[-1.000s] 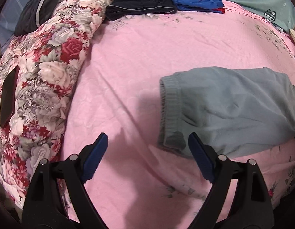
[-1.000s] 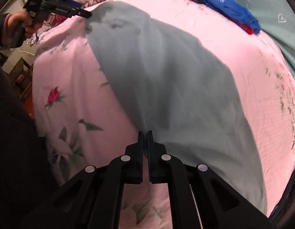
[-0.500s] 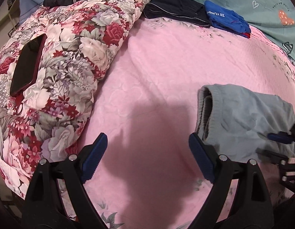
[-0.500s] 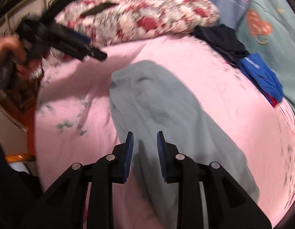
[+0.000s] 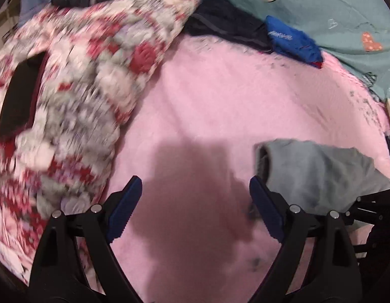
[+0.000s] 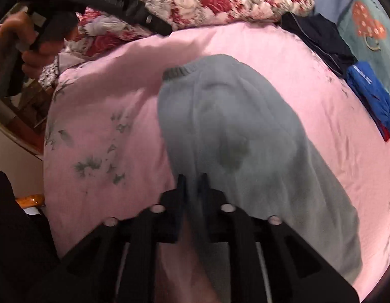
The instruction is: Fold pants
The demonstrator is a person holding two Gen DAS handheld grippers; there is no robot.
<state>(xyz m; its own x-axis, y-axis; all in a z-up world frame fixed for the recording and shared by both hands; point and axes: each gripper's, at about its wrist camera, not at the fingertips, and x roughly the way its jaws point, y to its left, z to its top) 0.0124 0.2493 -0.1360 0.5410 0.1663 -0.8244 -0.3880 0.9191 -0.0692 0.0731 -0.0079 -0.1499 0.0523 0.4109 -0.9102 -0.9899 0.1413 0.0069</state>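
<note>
now the grey pants (image 6: 232, 136) lie folded on the pink bedspread (image 6: 308, 80), their ribbed waistband (image 6: 176, 72) at the far end as the right wrist camera sees them. the right gripper (image 6: 192, 179) sits at the near edge of the cloth with its jaws narrowly parted; a fold of the grey fabric runs up between them, and through the blur i cannot tell whether the pads press on it.

from the left wrist view, the left gripper (image 5: 195, 202) hangs over bare pink bedspread (image 5: 220, 106) with its blue pads (image 5: 124, 209) spread wide and nothing between them. the pants (image 5: 321, 171) lie just beyond its right-hand pad, apart from it.

a rolled floral quilt (image 5: 89, 96) lies along the left side with a dark flat object (image 5: 18, 101) resting on it. at the far end of the bed sit a folded dark garment (image 5: 227, 27) and a folded blue garment (image 5: 290, 40), side by side, with a teal patterned sheet (image 5: 321, 7) behind them.
</note>
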